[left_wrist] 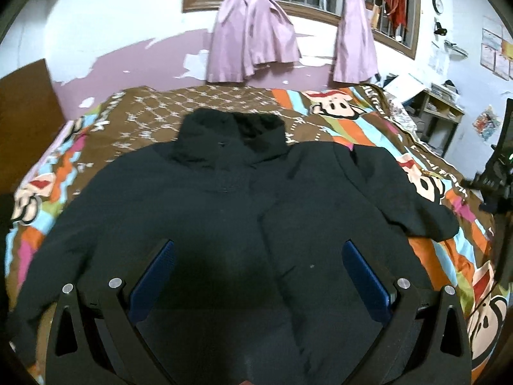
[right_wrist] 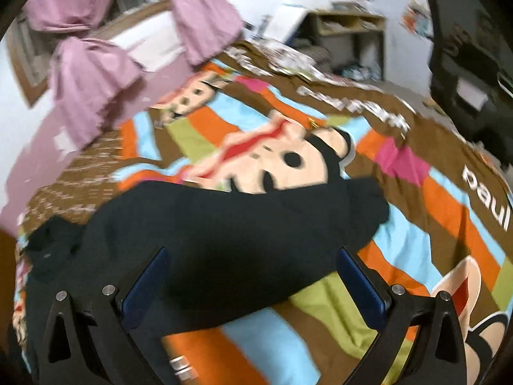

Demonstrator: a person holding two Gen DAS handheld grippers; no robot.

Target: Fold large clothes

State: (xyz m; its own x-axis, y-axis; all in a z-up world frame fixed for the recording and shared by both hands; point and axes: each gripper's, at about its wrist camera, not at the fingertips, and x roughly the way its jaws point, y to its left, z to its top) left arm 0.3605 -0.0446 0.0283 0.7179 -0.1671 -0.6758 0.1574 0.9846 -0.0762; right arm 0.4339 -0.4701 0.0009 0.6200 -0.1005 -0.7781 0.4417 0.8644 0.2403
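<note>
A large black jacket [left_wrist: 208, 211] lies spread flat on the bed, collar away from me, its right sleeve [left_wrist: 413, 202] stretched out to the right. My left gripper [left_wrist: 258, 247] is open and empty, hovering over the jacket's lower middle. In the right wrist view the same sleeve [right_wrist: 243, 224] lies across the bedspread with its cuff [right_wrist: 368, 199] pointing right. My right gripper [right_wrist: 253, 256] is open and empty above the sleeve, its blue pads [right_wrist: 362, 285] on either side of it. That view is blurred.
The bed carries a bright cartoon-print bedspread [left_wrist: 359, 112]. Pink curtains [left_wrist: 253, 41] hang at the window behind. A shelf unit [left_wrist: 442, 112] and a dark chair [left_wrist: 500, 166] stand at the bed's right side. A brown board [left_wrist: 25, 109] is at left.
</note>
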